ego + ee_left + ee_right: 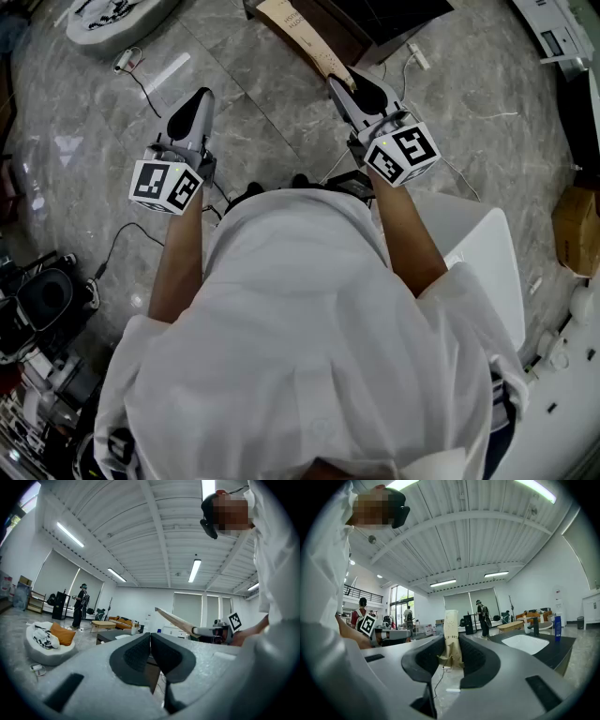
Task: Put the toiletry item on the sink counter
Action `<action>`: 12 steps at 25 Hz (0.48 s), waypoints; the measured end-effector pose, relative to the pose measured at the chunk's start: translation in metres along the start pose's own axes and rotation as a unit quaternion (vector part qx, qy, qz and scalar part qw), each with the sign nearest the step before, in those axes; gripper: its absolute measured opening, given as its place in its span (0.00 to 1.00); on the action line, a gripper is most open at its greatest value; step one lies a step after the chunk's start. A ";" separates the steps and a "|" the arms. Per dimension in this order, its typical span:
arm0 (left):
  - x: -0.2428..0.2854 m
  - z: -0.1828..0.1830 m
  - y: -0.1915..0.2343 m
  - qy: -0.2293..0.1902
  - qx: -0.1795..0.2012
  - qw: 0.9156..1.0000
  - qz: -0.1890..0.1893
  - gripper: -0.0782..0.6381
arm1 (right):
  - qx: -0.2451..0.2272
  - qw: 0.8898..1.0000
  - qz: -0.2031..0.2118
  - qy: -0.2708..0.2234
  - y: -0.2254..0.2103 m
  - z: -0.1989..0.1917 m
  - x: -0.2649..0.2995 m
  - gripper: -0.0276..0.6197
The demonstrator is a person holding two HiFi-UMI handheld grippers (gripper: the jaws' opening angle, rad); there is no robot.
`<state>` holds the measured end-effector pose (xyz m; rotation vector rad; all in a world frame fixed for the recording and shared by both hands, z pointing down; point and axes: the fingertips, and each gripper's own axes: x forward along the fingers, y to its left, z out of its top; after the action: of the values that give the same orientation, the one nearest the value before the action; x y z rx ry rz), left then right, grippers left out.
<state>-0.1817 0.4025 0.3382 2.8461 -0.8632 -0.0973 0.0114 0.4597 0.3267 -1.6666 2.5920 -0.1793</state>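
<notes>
1. Right gripper (451,645) is clamped on the toiletry tube (451,629), a beige tube with dark print. Its flat crimped end sits between the pads and the rest sticks out past the fingertips.
2. In the head view the right gripper (359,91) is far right of the person's body, and the toiletry tube (298,34) points away to the far left over the grey marble floor (281,131).
3. Left gripper (150,641) has its jaws together with nothing between them. In the head view the left gripper (192,108) is held out on the left, well apart from the tube.
4. The sink counter (565,645) is dark with a white basin (526,644). It lies to the right in the right gripper view, and the tube is not on it.
5. A black faucet (536,626) and a blue bottle (557,627) stand on the counter's far side.
6. A white beanbag (47,644) with an orange cushion lies on the floor, left in the left gripper view.
7. The person's white shirt (309,347) fills the near part of the head view.
</notes>
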 end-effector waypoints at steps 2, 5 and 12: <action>-0.001 -0.001 -0.005 0.000 -0.002 1.000 0.002 0.13 | 0.003 1.000 -0.001 0.000 -0.001 -0.001 -0.005 0.19; -0.001 -0.001 -0.011 0.000 -0.006 1.000 0.005 0.13 | 0.007 1.000 -0.001 0.001 -0.001 -0.002 -0.012 0.19; -0.003 -0.003 -0.022 -0.001 -0.016 1.000 0.008 0.13 | 0.021 1.000 0.000 -0.001 -0.005 -0.003 -0.027 0.19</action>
<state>-0.1715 0.4224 0.3371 2.8100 -0.8761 -0.1101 0.0271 0.4818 0.3301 -1.6523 2.5690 -0.2298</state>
